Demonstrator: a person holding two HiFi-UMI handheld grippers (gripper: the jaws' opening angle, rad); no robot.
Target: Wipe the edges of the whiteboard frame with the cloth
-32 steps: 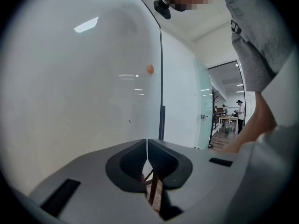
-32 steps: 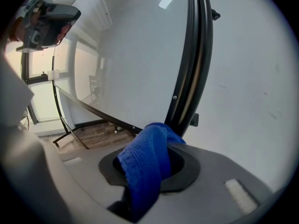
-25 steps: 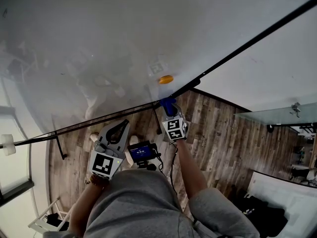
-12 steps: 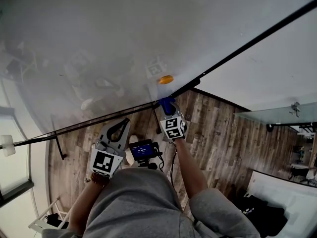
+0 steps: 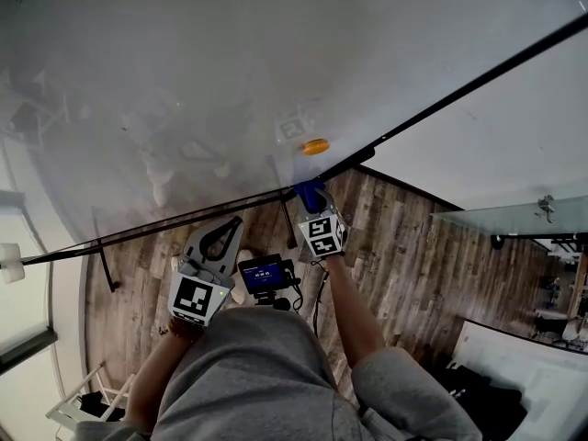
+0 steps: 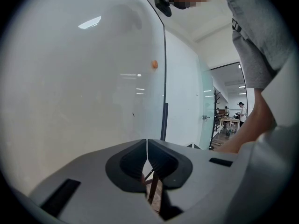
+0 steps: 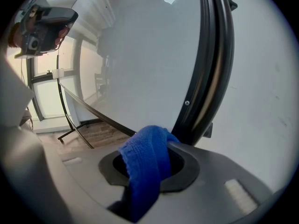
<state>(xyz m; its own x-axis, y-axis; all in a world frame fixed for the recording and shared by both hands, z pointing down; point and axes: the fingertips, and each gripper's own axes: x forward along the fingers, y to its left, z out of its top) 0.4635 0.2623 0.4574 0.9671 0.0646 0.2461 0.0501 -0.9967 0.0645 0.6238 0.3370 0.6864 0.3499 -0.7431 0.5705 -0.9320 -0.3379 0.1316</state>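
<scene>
A large whiteboard with a thin black frame fills the upper head view. My right gripper is shut on a blue cloth, pressed against the frame's bottom corner. In the right gripper view the cloth bulges out between the jaws beside the black frame edge. My left gripper hangs lower left, below the bottom edge, shut with nothing in it; its pads meet. An orange magnet sticks on the board just above the corner.
A black stand leg props the board over a wooden floor. A small device with a lit screen hangs at the person's chest. White wall lies right of the board. A glass panel is at far right.
The right gripper with the cloth stays at the frame's corner, barely shifted. The view has tilted slightly; the left gripper holds its place.
</scene>
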